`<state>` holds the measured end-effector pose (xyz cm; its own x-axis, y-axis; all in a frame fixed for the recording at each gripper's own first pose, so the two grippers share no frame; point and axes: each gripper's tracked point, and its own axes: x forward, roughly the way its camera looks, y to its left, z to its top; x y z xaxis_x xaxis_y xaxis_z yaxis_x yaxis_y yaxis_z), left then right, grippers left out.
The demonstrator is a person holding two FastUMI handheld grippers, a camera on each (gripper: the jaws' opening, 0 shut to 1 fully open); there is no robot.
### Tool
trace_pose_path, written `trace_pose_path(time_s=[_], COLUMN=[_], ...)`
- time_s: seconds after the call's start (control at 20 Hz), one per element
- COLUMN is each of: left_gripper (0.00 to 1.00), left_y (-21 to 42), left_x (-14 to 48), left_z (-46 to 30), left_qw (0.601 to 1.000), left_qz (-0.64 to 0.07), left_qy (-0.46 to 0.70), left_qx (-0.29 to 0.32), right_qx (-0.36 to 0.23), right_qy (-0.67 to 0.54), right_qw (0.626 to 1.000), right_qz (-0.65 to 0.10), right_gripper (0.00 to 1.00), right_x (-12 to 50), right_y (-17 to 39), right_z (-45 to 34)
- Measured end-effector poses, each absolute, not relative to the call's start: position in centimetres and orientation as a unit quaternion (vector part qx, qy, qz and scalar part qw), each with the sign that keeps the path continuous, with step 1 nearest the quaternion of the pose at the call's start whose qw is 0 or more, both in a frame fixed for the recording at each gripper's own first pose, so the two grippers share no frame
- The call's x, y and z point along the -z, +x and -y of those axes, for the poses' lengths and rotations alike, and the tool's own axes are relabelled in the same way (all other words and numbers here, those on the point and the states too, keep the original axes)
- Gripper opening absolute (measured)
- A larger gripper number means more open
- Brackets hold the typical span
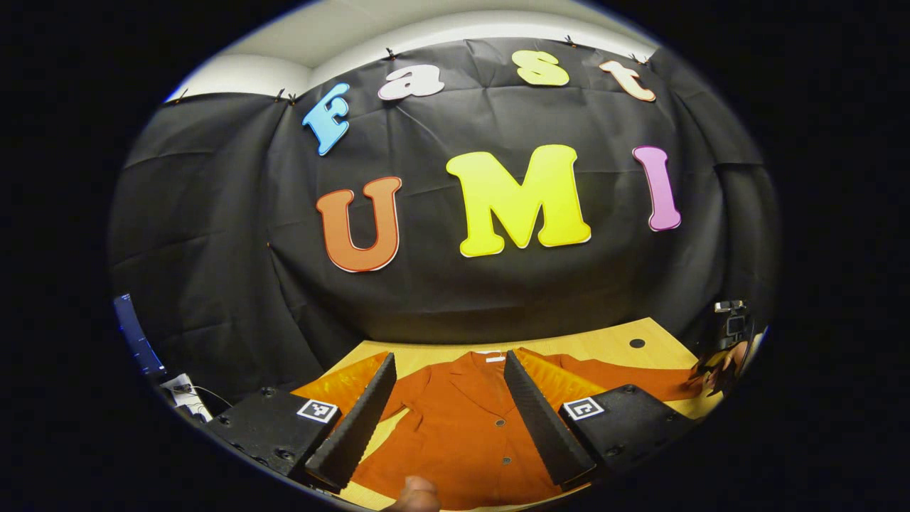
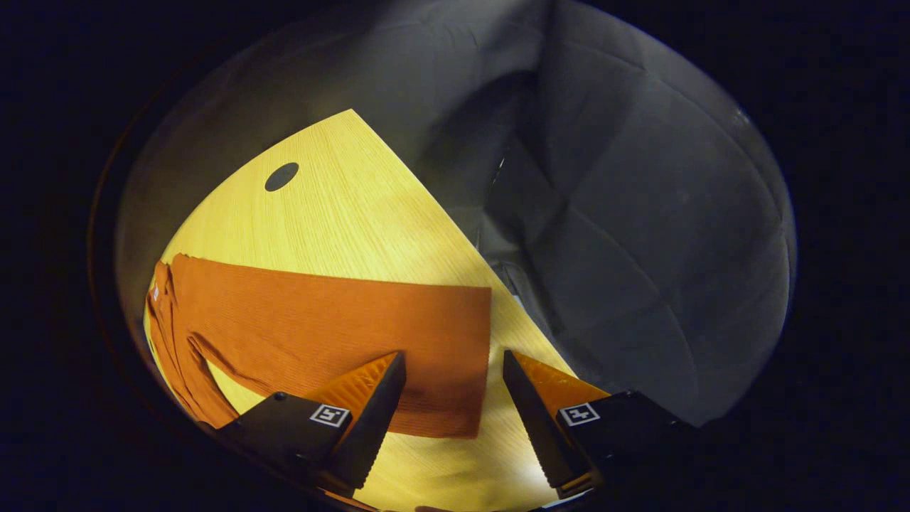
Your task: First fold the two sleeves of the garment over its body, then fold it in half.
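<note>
Your right gripper (image 2: 453, 419) hangs released over the cuff end of the rust-orange ribbed-knit sleeve (image 2: 341, 334), jaws spread to straddle its edge for the first fold. Your left gripper (image 1: 449, 419), also released, waits above the garment (image 1: 462, 434). The buttoned garment lies flat, collar far, on the pale wooden table (image 2: 341, 206).

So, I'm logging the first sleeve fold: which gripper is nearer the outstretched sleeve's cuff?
Right. The right gripper hovers open just above the sleeve, by its cuff end. The left gripper is open over the garment body, near the buttons.
</note>
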<state>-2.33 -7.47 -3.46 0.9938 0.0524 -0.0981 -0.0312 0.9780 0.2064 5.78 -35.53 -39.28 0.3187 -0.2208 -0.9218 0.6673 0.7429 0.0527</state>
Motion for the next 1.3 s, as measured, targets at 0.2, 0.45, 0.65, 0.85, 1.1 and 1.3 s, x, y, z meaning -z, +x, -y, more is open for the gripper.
trace_pose_path(time_s=[0.2, 0.45, 0.65, 0.85, 1.1, 1.3], left_gripper=[0.99, 0.99, 0.99, 0.99, 0.99, 0.99], left_y=[-2.4, -2.8, -3.0, -3.0, -3.0, -2.7], left_x=[4.2, 5.2, 6.2, 6.4, 6.3, 6.3], left_z=[6.3, 4.9, 3.5, 2.3, 1.2, 0.5], left_qw=[0.994, 0.992, 0.99, 0.99, 0.991, 0.992], left_qz=[-0.064, -0.073, -0.087, -0.091, -0.087, -0.08], left_qy=[0.089, 0.092, 0.092, 0.084, 0.078, 0.067], left_qx=[-0.031, -0.043, -0.056, -0.067, -0.071, -0.069], right_qx=[0.3, 0.298, 0.274, 0.271, 0.273, 0.249], right_qy=[0.255, 0.274, 0.269, 0.256, 0.28, 0.278], right_qw=[0.748, 0.719, 0.72, 0.716, 0.719, 0.739], right_qz=[-0.535, -0.565, -0.578, -0.589, -0.574, -0.561], right_gripper=[0.69, 0.39, 0.38, 0.1, 0.01, 0.01], right_x=[39.5, 39.2, 37.8, 39.3, 38.0, 35.0], right_y=[6.1, 6.0, 7.3, 7.5, 7.6, 8.2], right_z=[36.7, 37.2, 37.6, 36.6, 36.3, 33.9])
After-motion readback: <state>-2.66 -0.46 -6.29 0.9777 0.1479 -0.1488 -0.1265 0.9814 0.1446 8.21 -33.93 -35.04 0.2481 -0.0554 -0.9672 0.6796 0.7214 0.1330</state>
